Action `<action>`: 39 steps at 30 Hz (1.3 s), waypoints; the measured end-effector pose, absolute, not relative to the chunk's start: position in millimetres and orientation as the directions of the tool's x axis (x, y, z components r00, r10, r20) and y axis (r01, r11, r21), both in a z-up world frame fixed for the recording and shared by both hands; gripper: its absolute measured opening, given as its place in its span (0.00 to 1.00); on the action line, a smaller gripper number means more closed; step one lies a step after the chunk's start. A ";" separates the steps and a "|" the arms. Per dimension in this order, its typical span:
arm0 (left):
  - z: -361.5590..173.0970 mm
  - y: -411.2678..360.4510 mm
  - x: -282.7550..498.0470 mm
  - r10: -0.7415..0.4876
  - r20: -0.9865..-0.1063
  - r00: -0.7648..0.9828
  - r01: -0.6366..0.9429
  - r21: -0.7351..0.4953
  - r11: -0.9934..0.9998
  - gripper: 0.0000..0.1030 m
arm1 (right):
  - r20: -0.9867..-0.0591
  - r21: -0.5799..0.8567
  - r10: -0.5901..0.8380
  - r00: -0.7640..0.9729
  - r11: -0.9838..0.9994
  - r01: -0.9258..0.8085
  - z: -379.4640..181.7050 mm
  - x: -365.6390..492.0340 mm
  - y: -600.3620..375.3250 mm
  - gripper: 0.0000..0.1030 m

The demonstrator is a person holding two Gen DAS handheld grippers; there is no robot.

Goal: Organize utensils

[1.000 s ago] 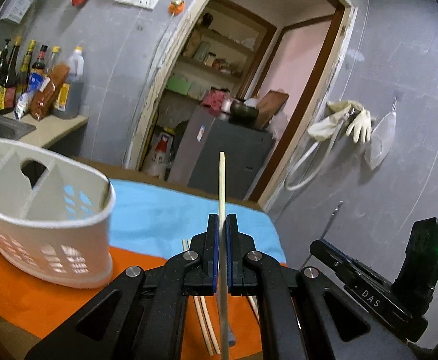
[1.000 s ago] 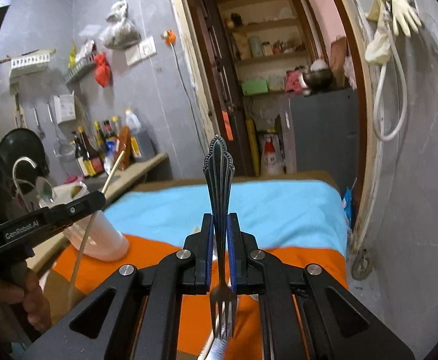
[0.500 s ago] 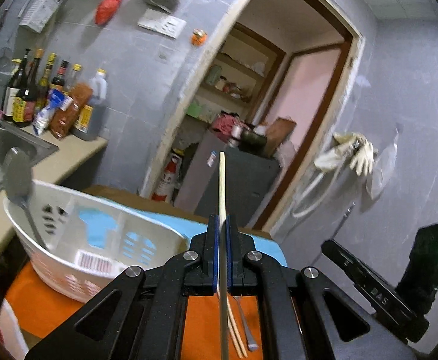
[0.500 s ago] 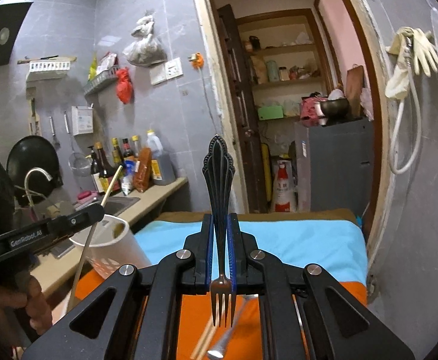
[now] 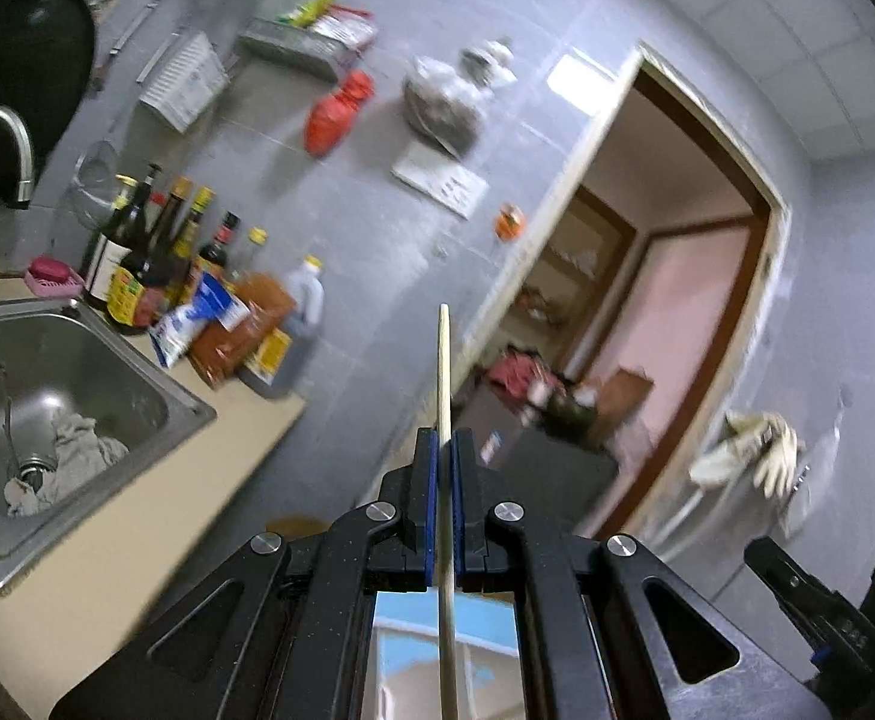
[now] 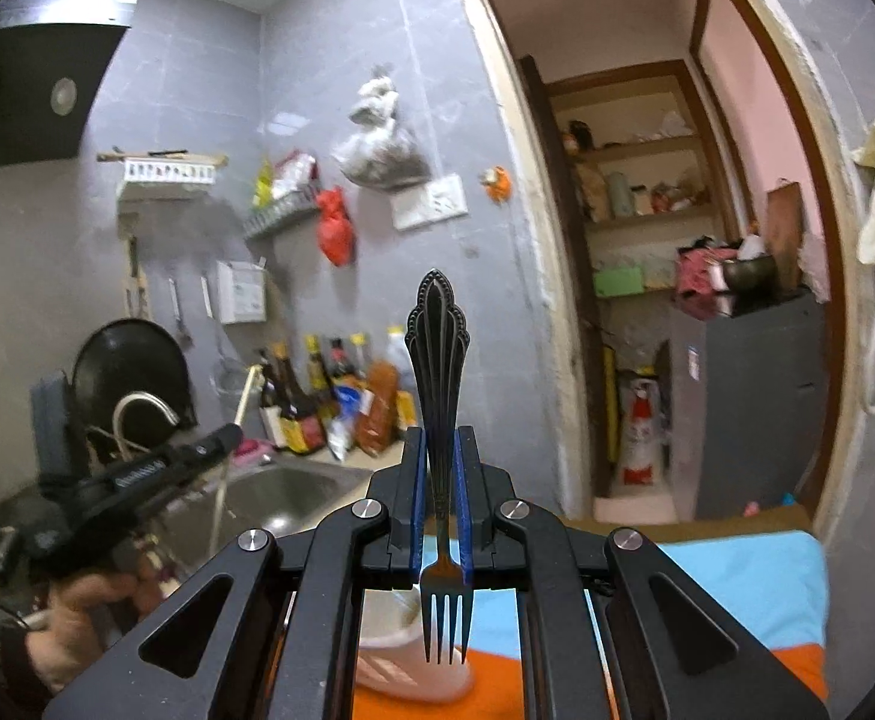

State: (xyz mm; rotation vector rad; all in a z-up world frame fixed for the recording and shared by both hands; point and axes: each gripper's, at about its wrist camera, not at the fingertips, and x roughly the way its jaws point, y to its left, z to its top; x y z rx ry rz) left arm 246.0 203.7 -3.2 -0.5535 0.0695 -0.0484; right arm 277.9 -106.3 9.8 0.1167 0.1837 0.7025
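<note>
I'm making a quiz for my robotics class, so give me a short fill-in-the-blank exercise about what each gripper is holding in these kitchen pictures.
1. The right gripper is shut on a metal ____, its tines pointing back toward the camera.
2. The left gripper is shut on a single wooden ____.
3. Below the fork, a white utensil holder stands on an ____ cloth.
4. In the left wrist view, a crumpled rag lies in the steel ____.

Missing words: fork; chopstick; orange; sink
</note>
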 end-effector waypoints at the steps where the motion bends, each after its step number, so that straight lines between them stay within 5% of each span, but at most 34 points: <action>1: -5.5 210.6 248.0 -0.055 -0.038 0.998 0.026 -0.535 0.845 0.02 | -0.123 0.165 0.659 0.742 0.751 -0.639 11.1 279.2 -99.1 0.06; 9: -22.8 225.8 256.2 0.022 0.044 0.999 0.004 -0.526 0.851 0.02 | -0.110 0.161 0.691 0.714 0.721 -0.674 -4.7 289.1 -64.3 0.06; 23: -54.6 187.6 262.4 0.122 0.129 0.984 -0.072 -0.336 0.939 0.02 | -0.202 0.186 0.696 0.689 0.718 -0.670 -59.5 306.9 -44.4 0.06; 39: -71.4 170.5 246.8 0.099 0.077 0.992 -0.078 -0.237 0.968 0.03 | -0.276 0.198 0.682 0.677 0.730 -0.654 -77.0 310.8 -40.8 0.08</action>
